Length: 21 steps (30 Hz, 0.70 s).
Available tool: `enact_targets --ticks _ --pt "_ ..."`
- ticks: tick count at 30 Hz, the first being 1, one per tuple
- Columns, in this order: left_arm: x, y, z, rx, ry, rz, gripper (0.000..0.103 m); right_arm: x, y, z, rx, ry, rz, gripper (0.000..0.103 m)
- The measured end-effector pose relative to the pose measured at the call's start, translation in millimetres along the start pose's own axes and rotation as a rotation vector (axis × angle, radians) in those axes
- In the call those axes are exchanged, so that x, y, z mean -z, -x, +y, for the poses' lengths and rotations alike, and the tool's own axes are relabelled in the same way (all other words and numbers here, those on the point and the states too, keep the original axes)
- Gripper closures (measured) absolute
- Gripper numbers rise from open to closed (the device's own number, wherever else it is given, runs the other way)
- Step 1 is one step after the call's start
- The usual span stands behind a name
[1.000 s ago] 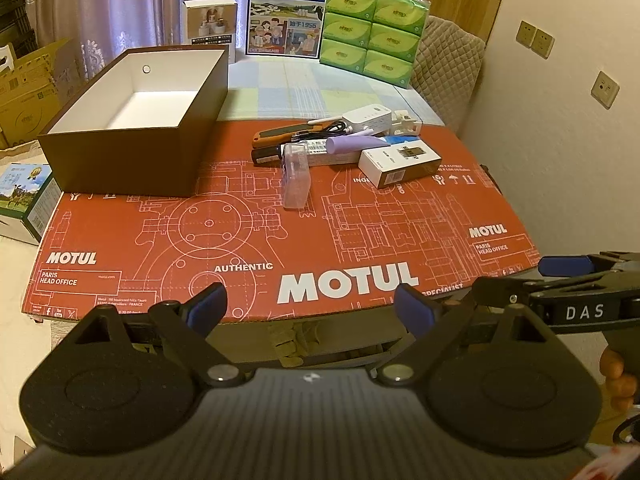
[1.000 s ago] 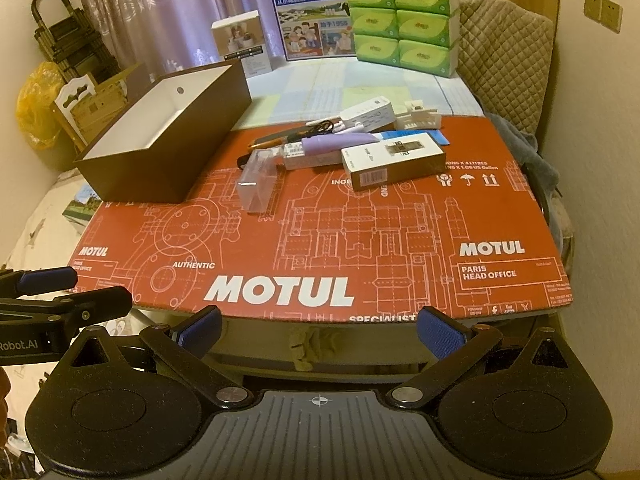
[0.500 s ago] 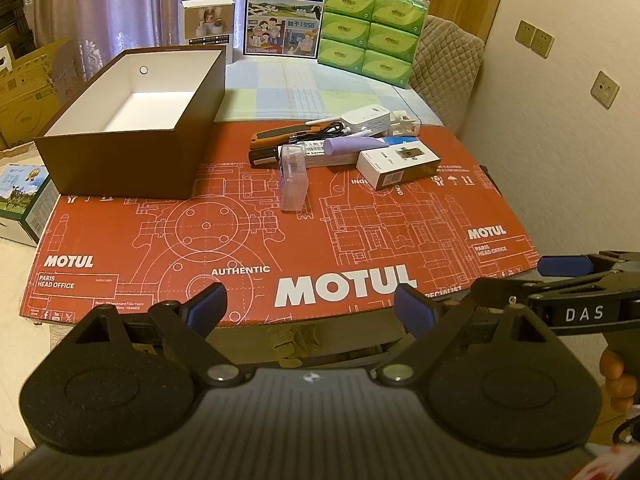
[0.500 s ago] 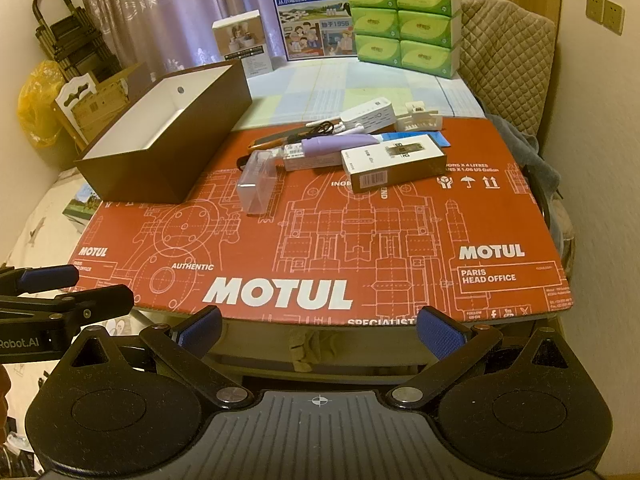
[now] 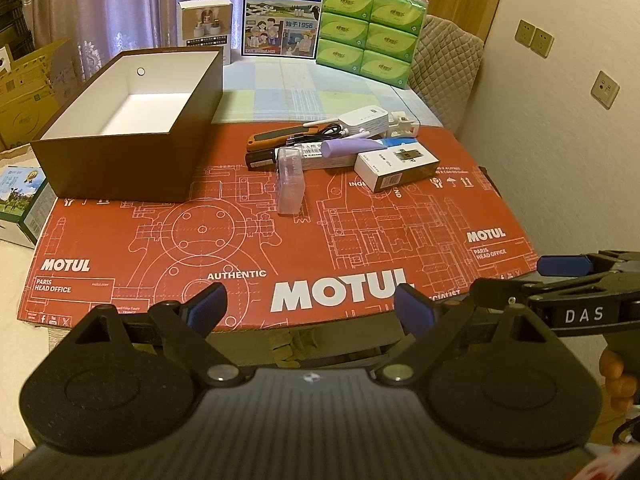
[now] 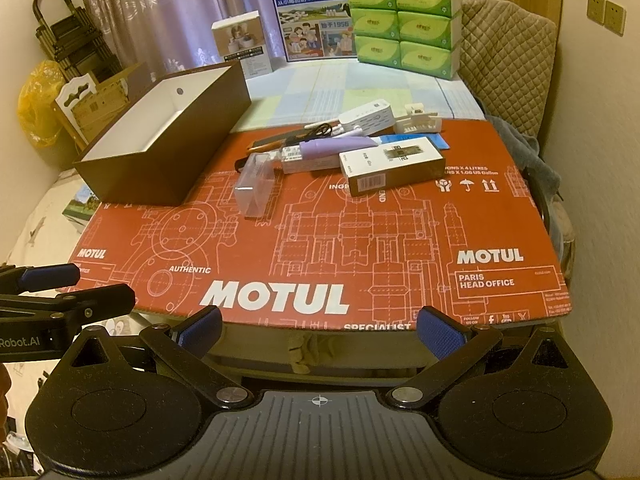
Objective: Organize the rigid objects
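An open brown box (image 5: 120,168) (image 6: 160,168) with a white, empty inside stands at the left of a red MOTUL mat (image 5: 280,248) (image 6: 320,248). A heap of small items lies at the mat's far middle: a clear plastic case (image 5: 290,184) (image 6: 254,186), a white and brown carton (image 5: 396,166) (image 6: 390,164), a purple tube (image 5: 352,147) (image 6: 336,145), an orange-handled knife (image 5: 276,138), a white adapter (image 5: 366,120) (image 6: 366,116). My left gripper (image 5: 310,306) and right gripper (image 6: 320,326) are both open and empty, at the mat's near edge.
A milk carton box (image 5: 284,12), green tissue packs (image 5: 368,36) and a small white box (image 5: 206,24) stand at the table's far end. A padded chair (image 6: 508,52) is at the far right. Boxes (image 5: 24,92) lie on the floor at the left.
Both grippers have drifted slightly; the view of the table has shifted a little. Nothing on the table has moved.
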<state>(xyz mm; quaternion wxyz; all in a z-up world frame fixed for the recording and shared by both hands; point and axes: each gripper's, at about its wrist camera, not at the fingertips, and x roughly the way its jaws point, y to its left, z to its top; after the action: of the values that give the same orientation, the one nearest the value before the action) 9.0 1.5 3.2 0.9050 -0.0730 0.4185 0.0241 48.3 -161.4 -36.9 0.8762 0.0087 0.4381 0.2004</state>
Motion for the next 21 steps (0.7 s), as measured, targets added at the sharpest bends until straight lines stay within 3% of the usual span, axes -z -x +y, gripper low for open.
enact_targets --ticks 21 --pt "-11 -19 -13 -0.025 -0.004 0.013 0.014 -10 -9 -24 -0.024 -0.015 -0.011 0.002"
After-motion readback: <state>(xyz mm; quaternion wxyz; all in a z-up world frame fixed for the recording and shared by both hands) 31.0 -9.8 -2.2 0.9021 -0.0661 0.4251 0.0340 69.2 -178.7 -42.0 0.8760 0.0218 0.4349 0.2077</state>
